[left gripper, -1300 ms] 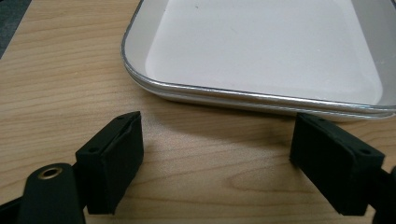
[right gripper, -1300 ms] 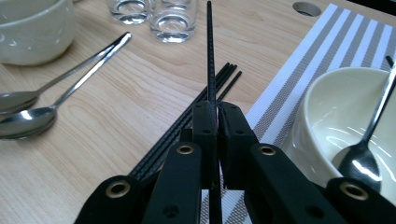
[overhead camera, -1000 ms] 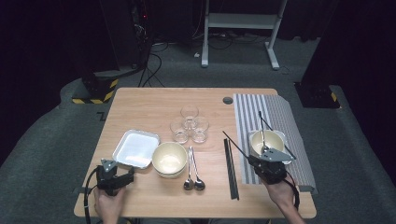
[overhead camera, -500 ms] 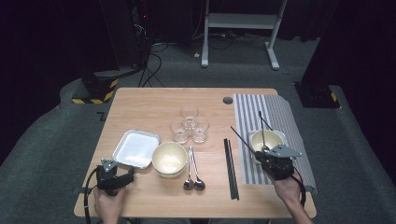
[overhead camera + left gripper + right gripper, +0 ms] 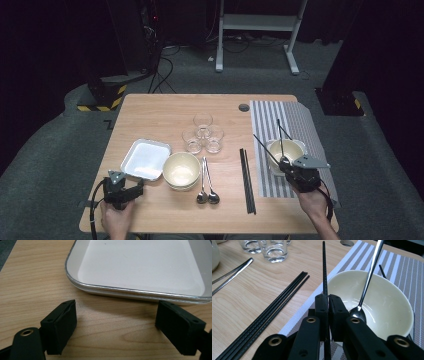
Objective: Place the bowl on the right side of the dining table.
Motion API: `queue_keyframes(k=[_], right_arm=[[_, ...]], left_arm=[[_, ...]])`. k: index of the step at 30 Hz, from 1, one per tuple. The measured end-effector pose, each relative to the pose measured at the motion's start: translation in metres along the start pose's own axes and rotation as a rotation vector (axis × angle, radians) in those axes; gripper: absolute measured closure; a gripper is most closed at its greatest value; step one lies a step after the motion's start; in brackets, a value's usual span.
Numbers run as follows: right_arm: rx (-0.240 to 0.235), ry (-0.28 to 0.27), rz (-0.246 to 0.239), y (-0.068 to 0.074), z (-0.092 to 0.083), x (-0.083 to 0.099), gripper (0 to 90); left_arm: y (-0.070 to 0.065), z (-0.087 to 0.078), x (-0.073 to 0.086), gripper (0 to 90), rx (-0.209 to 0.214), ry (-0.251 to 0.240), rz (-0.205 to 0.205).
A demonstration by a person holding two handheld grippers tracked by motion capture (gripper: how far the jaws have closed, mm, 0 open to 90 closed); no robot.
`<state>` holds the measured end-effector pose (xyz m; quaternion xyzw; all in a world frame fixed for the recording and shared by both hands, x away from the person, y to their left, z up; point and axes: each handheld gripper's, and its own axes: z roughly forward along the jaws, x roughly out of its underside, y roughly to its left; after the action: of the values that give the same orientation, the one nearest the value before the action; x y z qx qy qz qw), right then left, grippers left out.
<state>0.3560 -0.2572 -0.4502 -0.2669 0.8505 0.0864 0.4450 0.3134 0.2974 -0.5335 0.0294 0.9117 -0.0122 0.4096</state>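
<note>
From above, my right gripper (image 5: 286, 162) clamps one black chopstick (image 5: 262, 146) over the bowl (image 5: 286, 150) on the striped mat (image 5: 280, 117); three glasses (image 5: 202, 132), two spoons (image 5: 207, 192), another bowl (image 5: 181, 170) wait. My left gripper (image 5: 115, 327) rests unclenched by the tray (image 5: 140, 267). In the right gripper view, the chopstick (image 5: 324, 270) stands pinched; a spoon (image 5: 368, 280) leans in the bowl (image 5: 387, 305). I should lay the chopstick level, parallel to the two chopsticks on the table (image 5: 269, 315).

Counter (image 5: 150, 115), centre of frame: pale wood grain, matt. Tray (image 5: 140, 267), upper frame: white enamelled inside, glossy, with bright metal rim. Chopstick (image 5: 324, 270), centre: black, finely ribbed, matt. Bowl (image 5: 387, 302), right: cream ceramic, glazed, glossy. Spoon (image 5: 368, 282) inside it: polished metal. Placemat (image 5: 409, 267), upper right: woven, grey-and-white striped. Glasses (image 5: 273, 250), upper left: clear glass.
</note>
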Motion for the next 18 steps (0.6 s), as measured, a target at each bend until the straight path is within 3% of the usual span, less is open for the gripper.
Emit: queue_keyframes(k=[18], right_arm=[[0.038,-0.017,0.045,-0.014,-0.010,0.006,86.1]], left_arm=[[0.000,0.000,0.000,17.5,0.000,0.000,0.000]])
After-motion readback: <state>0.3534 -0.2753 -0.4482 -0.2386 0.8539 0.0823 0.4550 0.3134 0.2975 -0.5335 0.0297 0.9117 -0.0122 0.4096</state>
